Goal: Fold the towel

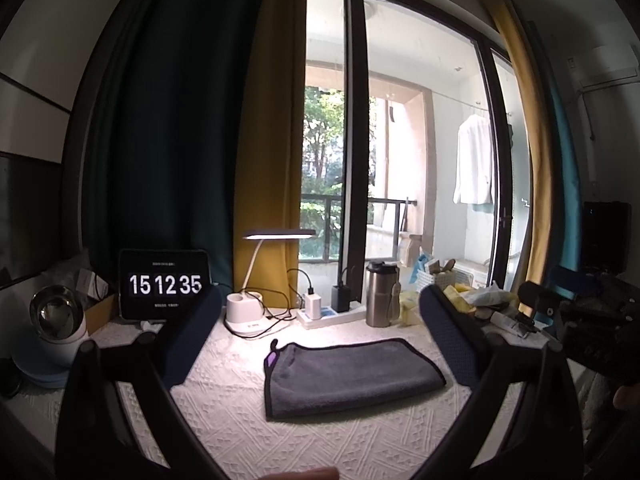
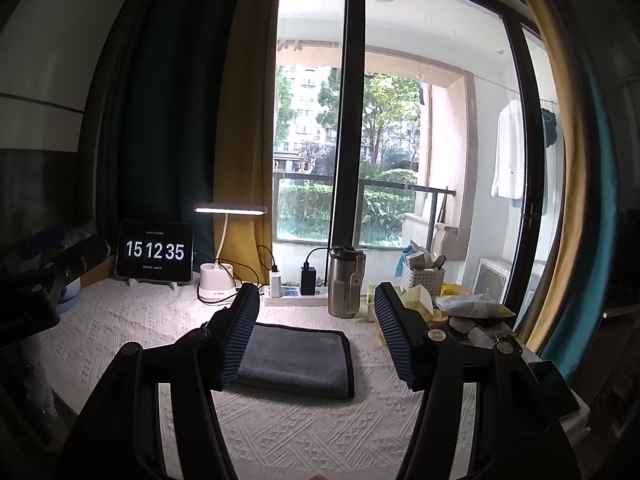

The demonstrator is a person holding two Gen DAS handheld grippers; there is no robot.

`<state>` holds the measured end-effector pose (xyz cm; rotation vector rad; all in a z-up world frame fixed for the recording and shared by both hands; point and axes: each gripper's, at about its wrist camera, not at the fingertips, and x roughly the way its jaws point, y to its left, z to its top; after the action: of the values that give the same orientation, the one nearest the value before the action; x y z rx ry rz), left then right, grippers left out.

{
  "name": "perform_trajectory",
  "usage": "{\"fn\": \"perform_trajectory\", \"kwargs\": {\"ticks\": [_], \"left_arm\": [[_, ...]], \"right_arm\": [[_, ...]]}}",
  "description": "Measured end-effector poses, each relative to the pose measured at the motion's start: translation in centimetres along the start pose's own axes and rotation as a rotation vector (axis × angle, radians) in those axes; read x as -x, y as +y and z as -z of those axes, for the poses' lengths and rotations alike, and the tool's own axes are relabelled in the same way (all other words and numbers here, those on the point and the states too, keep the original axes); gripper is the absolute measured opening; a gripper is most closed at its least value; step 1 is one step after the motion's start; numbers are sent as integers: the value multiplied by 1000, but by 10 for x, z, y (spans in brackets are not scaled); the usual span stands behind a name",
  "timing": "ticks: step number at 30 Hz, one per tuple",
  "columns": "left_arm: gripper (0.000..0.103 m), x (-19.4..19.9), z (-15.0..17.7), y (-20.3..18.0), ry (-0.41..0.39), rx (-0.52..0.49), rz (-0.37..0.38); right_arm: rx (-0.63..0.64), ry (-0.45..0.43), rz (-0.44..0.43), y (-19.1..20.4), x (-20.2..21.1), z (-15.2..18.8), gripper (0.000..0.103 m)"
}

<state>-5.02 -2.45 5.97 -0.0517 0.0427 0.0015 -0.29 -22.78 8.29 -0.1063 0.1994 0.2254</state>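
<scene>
A grey towel (image 1: pixel 352 376) with dark trim and a purple tag lies folded flat on the white textured tablecloth (image 1: pixel 320 448). It also shows in the right wrist view (image 2: pixel 296 360). My left gripper (image 1: pixel 320 328) is open and empty, raised above the near side of the towel. My right gripper (image 2: pixel 316 316) is open and empty, held above the towel, its left finger (image 2: pixel 236 340) overlapping the towel's left edge in view. Neither gripper touches the towel.
At the back stand a tablet clock (image 1: pixel 164 284), a lit desk lamp (image 1: pixel 256 312), a power strip with chargers (image 1: pixel 328 312) and a steel tumbler (image 1: pixel 380 296). Clutter and a white basket (image 2: pixel 424 276) fill the right side. A round white device (image 1: pixel 56 320) sits at the left.
</scene>
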Motion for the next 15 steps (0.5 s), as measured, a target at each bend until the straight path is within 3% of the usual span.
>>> {"fn": "perform_trajectory", "kwargs": {"ticks": [15], "left_arm": [[100,-2,2,3,8,5,0]], "right_arm": [[1,7,-3,3,-2,1,63]]}}
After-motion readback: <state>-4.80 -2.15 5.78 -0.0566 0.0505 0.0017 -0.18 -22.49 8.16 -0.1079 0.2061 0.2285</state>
